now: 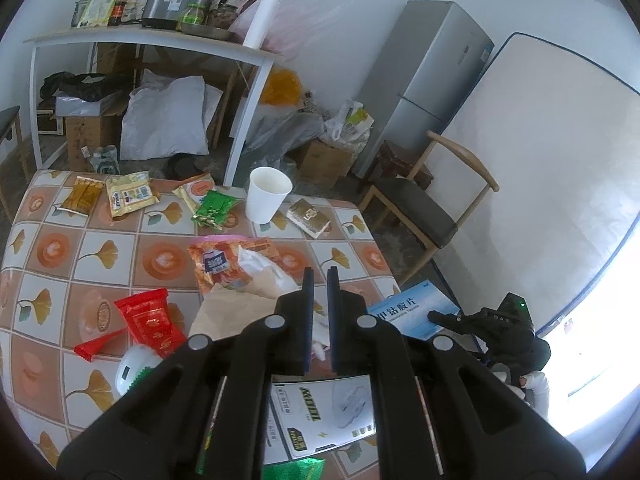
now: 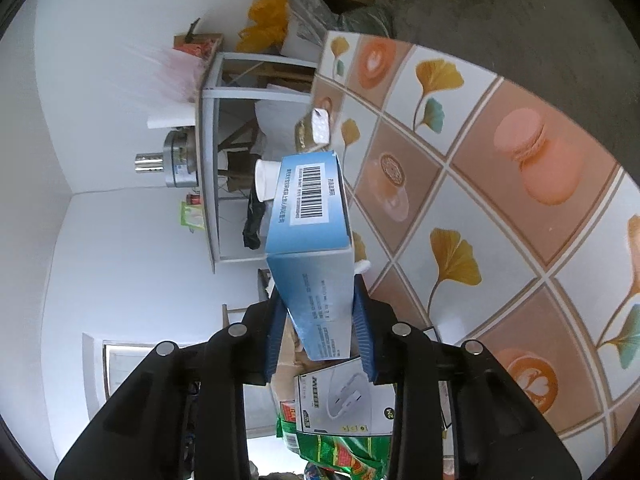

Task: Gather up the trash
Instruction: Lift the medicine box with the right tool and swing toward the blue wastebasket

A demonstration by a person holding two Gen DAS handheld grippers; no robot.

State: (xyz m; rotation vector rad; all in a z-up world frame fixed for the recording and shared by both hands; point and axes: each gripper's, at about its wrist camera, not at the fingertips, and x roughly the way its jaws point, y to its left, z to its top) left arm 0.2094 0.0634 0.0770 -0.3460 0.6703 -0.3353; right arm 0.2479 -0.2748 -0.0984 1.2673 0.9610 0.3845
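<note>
Right now I am clamping the blue medicine box (image 2: 310, 276) between both fingers of my right gripper (image 2: 320, 332), lifted off the patterned tablecloth (image 2: 500, 184) and tilted. My left gripper (image 1: 320, 320) is hovering over the brown paper bag (image 1: 236, 308) with its jaws nearly together; I am seeing a narrow gap and nothing pinched, though the view there is cramped. Wrappers are lying scattered: a red packet (image 1: 148, 320), an orange snack bag (image 1: 224, 260), a white paper cup (image 1: 267, 195) standing upright.
</note>
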